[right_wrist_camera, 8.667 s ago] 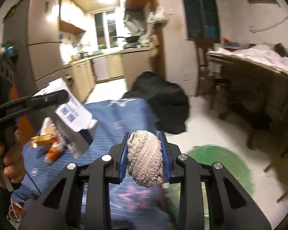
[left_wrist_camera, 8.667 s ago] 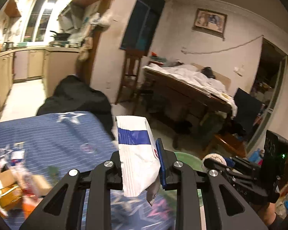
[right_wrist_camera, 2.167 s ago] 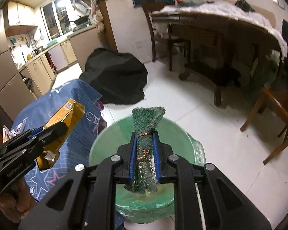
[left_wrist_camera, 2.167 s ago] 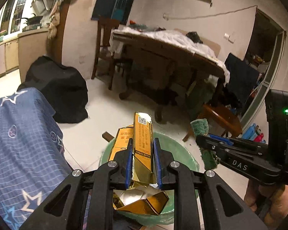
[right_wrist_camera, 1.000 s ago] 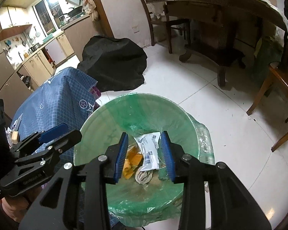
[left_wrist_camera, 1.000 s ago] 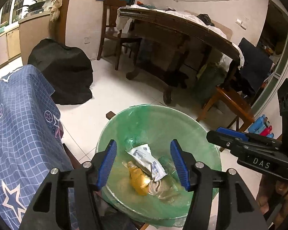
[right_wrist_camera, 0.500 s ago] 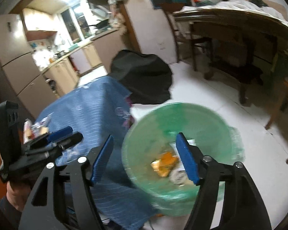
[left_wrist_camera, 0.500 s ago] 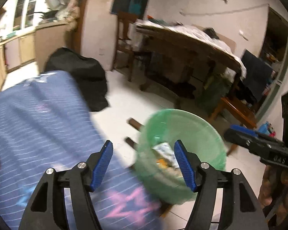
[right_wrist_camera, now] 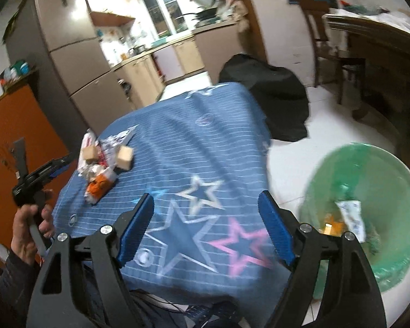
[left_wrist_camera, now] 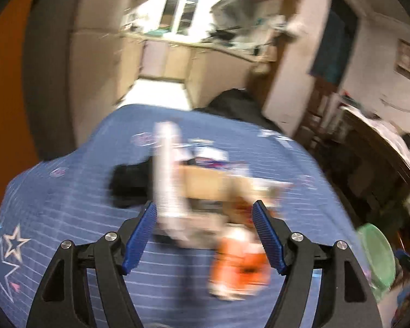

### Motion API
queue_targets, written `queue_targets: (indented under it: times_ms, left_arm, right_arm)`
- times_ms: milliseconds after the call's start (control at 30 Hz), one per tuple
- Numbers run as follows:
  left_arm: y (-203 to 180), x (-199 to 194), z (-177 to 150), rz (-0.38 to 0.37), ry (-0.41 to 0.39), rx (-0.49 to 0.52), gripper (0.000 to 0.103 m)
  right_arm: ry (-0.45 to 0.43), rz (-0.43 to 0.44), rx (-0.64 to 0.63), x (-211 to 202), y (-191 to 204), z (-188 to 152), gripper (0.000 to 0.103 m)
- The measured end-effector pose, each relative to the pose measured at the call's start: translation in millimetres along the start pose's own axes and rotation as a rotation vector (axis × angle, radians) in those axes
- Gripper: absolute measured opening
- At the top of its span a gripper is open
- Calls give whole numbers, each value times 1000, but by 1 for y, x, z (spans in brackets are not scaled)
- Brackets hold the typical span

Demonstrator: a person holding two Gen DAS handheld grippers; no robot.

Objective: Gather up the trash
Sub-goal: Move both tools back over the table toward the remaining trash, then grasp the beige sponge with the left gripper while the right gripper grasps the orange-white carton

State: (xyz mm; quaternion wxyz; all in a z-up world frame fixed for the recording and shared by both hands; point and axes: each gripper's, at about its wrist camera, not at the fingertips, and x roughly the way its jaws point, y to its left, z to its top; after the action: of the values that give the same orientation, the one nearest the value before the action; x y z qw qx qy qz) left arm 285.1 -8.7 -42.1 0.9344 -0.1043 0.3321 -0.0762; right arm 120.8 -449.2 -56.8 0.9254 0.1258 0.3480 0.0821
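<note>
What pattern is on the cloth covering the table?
Blue tablecloth with thin white lines and printed stars, including a pink one; clearest in the right wrist view.

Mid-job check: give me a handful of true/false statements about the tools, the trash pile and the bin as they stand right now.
1. Both tools are empty. True: nothing sits between the blue pads of the left tool or the right tool, and both have just been opening.
2. The green-lined bin is empty. False: a white wrapper and an orange-yellow item lie inside it.
3. Trash remains on the blue star-patterned cloth. True: a pile with an orange packet and small brown boxes lies there.
4. The bin stands on the cloth. False: it stands on the white floor beside it.
5. The left tool faces the trash pile. True, though that view is blurred.
</note>
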Motion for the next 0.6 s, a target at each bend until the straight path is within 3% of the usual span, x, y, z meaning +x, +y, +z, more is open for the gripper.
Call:
queue_targets:
  times_ms: [167, 500, 600]
  left_arm:
    - [24, 16, 8, -30, 39, 1, 72]
    - [-14, 12, 16, -80, -28, 137, 72]
    - [-33, 30, 21, -76, -10, 164, 64]
  right_arm:
    - [50, 63, -74, 36, 45, 6, 75]
    - [101, 104, -105, 67, 78, 7, 75]
    - [108, 111, -108, 72, 82, 6, 75]
